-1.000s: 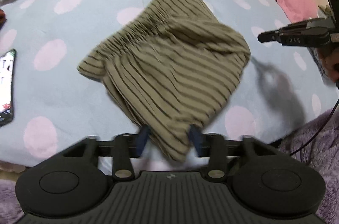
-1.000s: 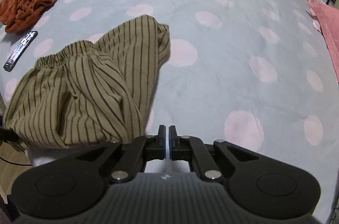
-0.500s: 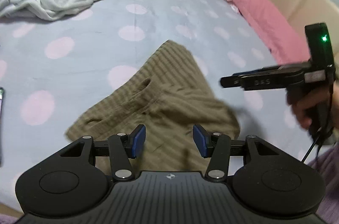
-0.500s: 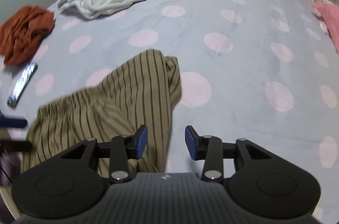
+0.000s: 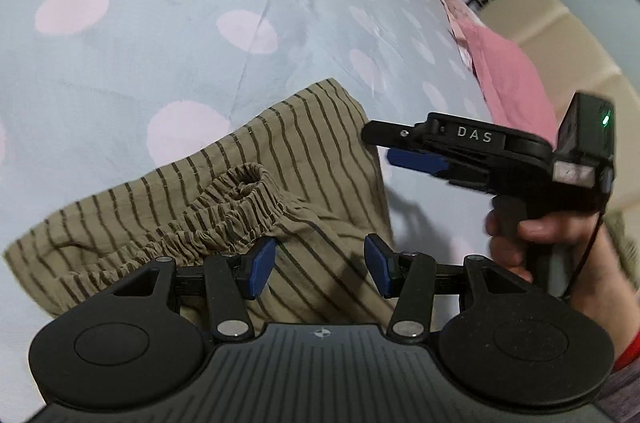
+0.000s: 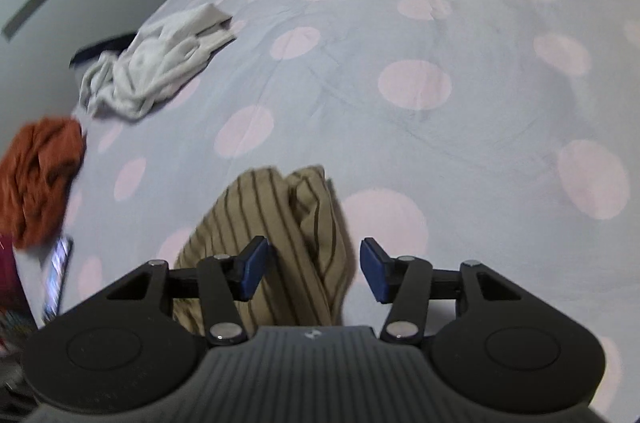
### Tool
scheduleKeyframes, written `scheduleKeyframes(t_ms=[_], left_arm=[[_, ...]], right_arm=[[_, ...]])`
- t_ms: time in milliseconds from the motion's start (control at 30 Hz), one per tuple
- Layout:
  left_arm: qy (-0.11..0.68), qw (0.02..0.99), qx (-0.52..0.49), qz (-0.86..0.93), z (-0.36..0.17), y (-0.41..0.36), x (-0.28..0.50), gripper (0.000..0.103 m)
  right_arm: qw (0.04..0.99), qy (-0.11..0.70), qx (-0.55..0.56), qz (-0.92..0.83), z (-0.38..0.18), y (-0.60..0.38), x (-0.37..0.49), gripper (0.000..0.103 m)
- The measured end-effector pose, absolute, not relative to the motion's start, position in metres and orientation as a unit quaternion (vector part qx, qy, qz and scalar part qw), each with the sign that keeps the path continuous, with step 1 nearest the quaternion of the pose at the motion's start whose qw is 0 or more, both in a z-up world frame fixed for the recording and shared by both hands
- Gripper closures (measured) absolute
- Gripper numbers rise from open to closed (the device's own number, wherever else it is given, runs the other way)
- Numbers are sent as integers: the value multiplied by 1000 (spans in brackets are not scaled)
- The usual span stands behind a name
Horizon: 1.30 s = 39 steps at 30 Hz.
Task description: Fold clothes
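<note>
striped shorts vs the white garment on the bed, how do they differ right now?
The striped shorts are olive-tan with dark stripes; the white garment is plain off-white. The striped shorts lie mostly flat close under both tools, elastic waistband bunched up; the white garment sits in a crumpled heap farther up the bed, near the orange-red garment. Both rest loose on the polka-dot bedspread, with no tool touching either.

Striped shorts (image 5: 256, 191) on dotted bedspread (image 5: 160, 35) (waistband bunched), left gripper (image 5: 320, 265) fingers apart
</note>
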<state>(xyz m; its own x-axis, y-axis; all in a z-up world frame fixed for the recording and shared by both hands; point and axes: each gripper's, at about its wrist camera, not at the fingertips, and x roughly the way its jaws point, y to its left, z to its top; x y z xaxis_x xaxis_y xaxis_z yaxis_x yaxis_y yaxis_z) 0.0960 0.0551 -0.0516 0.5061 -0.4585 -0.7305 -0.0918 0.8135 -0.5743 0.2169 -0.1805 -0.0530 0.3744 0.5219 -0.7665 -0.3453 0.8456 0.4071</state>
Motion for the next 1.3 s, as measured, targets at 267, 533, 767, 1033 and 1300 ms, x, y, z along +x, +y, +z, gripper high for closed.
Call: scheduleKeyframes(t_ms=[267, 533, 767, 1033, 1300], left_arm=[[513, 786, -340, -57, -74, 60, 119, 56], [556, 742, -375, 15, -92, 55, 146, 52], [554, 728, -400, 49, -106, 58, 145, 76], [517, 722, -458, 23, -108, 82, 116, 91], [448, 789, -419, -39, -59, 82, 58, 92]], right_arm=[[807, 511, 115, 272, -72, -166, 232, 54], [794, 523, 109, 290, -78, -163, 226, 92], [791, 516, 115, 309, -71, -162, 222, 95], [787, 506, 135, 325, -57, -167, 215, 95], [798, 464, 90, 374, -28, -170, 187, 95]])
